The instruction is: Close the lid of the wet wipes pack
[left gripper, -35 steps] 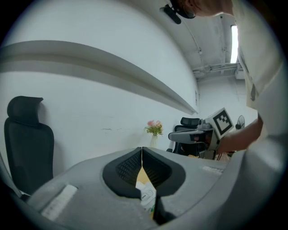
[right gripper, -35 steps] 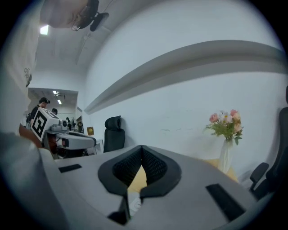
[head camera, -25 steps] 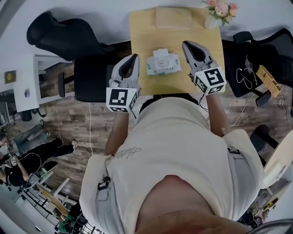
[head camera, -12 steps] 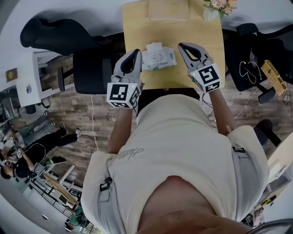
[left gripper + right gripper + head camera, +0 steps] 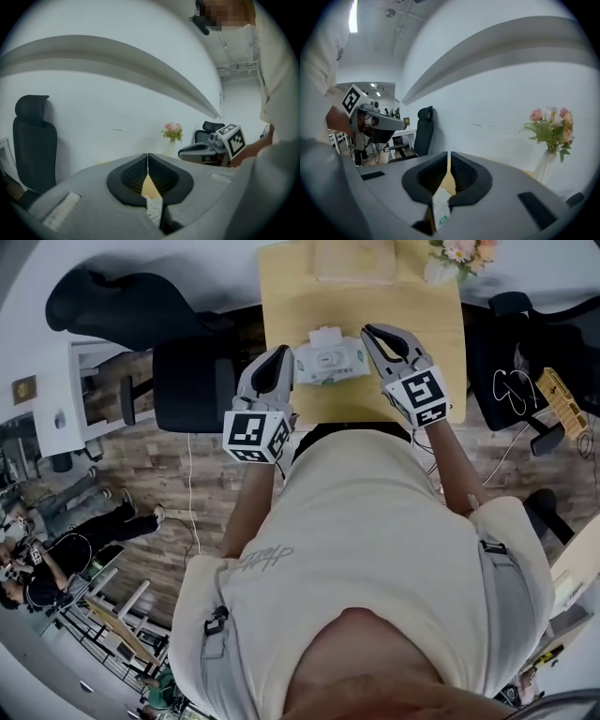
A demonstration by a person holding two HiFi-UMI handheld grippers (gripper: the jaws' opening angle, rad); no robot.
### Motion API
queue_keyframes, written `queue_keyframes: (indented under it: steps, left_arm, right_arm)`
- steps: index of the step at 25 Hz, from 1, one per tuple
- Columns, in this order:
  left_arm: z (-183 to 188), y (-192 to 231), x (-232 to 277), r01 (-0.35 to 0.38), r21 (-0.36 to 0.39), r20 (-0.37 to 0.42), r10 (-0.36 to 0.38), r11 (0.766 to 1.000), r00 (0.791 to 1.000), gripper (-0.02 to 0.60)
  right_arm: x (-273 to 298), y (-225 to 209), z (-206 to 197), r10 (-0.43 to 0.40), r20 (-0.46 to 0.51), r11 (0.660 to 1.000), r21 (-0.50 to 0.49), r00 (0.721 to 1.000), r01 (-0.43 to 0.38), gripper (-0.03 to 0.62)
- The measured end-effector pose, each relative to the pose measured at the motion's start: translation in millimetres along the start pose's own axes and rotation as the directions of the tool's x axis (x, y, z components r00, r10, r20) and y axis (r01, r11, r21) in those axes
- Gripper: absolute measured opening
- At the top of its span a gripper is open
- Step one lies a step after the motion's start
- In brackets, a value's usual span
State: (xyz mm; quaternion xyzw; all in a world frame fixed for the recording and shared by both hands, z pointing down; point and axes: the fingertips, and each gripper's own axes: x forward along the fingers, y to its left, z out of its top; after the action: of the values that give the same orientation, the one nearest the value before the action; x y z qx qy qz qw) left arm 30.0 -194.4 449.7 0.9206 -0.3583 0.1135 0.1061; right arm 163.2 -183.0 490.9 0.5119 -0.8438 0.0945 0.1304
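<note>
Head view — left tongs (image 5: 278,353) and right tongs (image 5: 368,332) clenched empty, flanking wet wipes pack (image 5: 328,361).

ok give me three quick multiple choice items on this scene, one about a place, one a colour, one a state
1. Where is the wet wipes pack?
A. On the wooden table, between the left claw and the right claw
B. On the seat of a black chair
C. On the floor

2. What colour are the flowers?
A. Blue
B. Pink
C. Orange

3. How do the left claw's jaws stand?
A. Wide apart
B. Clamped on the pack
C. Together, with nothing between them

Answers:
1 A: the head view shows the pack on the table with a claw at each end.
2 B: the right gripper view shows pink blooms above green leaves.
3 C: the left gripper view shows the tips meeting and the pack lying beyond them.
</note>
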Motion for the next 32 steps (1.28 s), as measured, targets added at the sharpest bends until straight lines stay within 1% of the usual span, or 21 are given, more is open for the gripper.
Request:
queue_keyframes:
  steps: [2,4,5,8,10,11,13,16,21,27,32]
  left_arm:
    - [1,5,-5,0.004,-0.005,0.015,-0.004,1.0,1.0,0.015]
    - [-3,13,-6,0.002,-0.008,0.012,-0.001,1.0,1.0,0.016]
    - [-5,15,-7,0.0,-0.012,0.01,0.0,1.0,1.0,0.016]
    - [-11,19,-11,-0.003,-0.023,0.012,0.003,1.0,1.0,0.017]
    - [-14,20,-12,-0.007,-0.029,0.011,0.007,1.0,1.0,0.017]
    - [-14,20,-12,-0.007,-0.03,0.011,0.007,1.0,1.0,0.016]
    - [-14,22,-12,-0.007,-0.021,0.013,0.008,1.0,1.0,0.017]
    - [-12,25,-10,-0.01,-0.009,0.012,0.01,1.0,1.0,0.017]
    - [-18,24,-6,-0.016,-0.012,-0.005,0.016,1.0,1.0,0.017]
    - [-29,27,1,-0.024,-0.028,-0.028,0.024,0.999,0.999,0.017]
    - [-38,29,8,-0.024,-0.045,-0.057,0.022,0.999,0.998,0.017]
  right_arm:
    - [6,-1,4,-0.011,0.003,1.0,0.002,1.0,0.011,0.006]
    - [15,-4,3,-0.026,-0.011,0.999,0.027,1.0,0.027,0.05]
    - [18,-5,2,-0.034,-0.022,0.999,0.04,0.999,0.034,0.06]
    - [23,-7,-6,-0.042,-0.045,0.997,0.058,0.998,0.045,0.06]
    - [26,-9,-12,-0.032,-0.068,0.997,0.073,0.997,0.037,0.061]
    - [27,-9,-14,-0.025,-0.078,0.997,0.077,0.997,0.031,0.073]
    - [34,-10,-23,-0.01,-0.105,0.997,0.069,0.994,0.018,0.074]
    - [55,-10,-52,0.033,-0.167,0.997,0.073,0.985,-0.021,0.074]
    - [87,-12,-114,0.103,-0.307,0.986,0.157,0.946,-0.057,0.074]
    - [116,-14,-154,0.159,-0.403,0.981,0.164,0.901,-0.1,0.074]
    - [139,-18,-182,0.21,-0.467,0.97,0.212,0.859,-0.122,0.074]
